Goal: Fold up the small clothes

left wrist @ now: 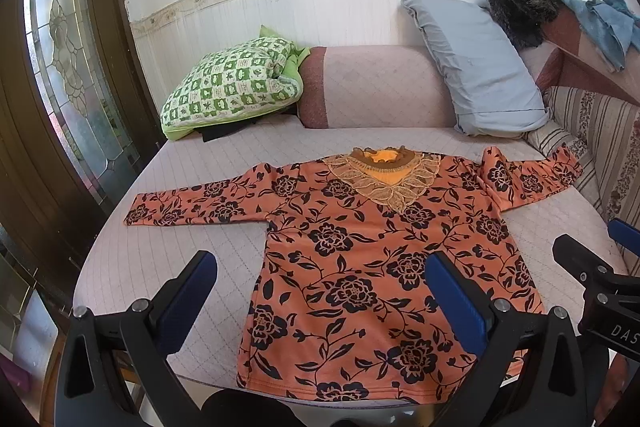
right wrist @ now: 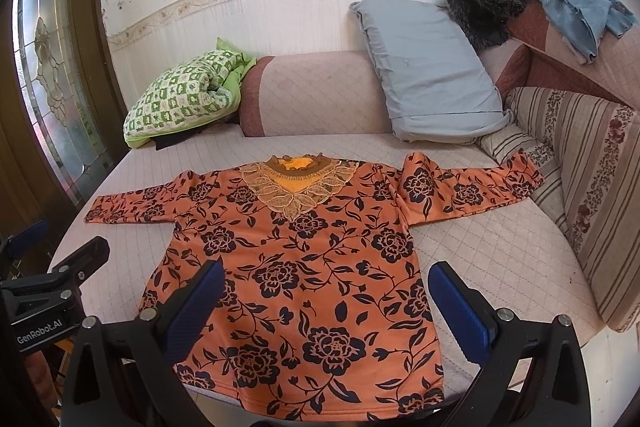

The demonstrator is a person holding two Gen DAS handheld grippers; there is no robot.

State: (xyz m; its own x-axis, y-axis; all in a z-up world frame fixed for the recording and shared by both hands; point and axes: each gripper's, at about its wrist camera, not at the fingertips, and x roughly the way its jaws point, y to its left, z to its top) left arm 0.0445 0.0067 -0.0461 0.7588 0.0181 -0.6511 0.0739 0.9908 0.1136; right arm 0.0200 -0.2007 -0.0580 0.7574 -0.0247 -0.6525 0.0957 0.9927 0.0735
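Note:
An orange long-sleeved top with black flowers (left wrist: 352,267) (right wrist: 304,275) lies flat, face up, on the quilted pink bed cover (left wrist: 168,251) (right wrist: 500,259), collar away from me and hem at the near edge. Both sleeves spread sideways; the right sleeve (left wrist: 528,183) (right wrist: 472,191) has a raised fold at the shoulder. My left gripper (left wrist: 322,269) hovers open above the hem's left part, nothing between its blue pads. Open too, my right gripper (right wrist: 326,277) hangs over the lower right part, holding nothing. Each gripper shows at the other view's edge.
At the back stand a green checked quilt (left wrist: 232,87), a pink bolster (left wrist: 372,87) and a blue pillow (left wrist: 476,67). A striped sofa side (right wrist: 592,179) with a fur item and blue cloth runs along the right. A glass door (left wrist: 68,67) is on the left.

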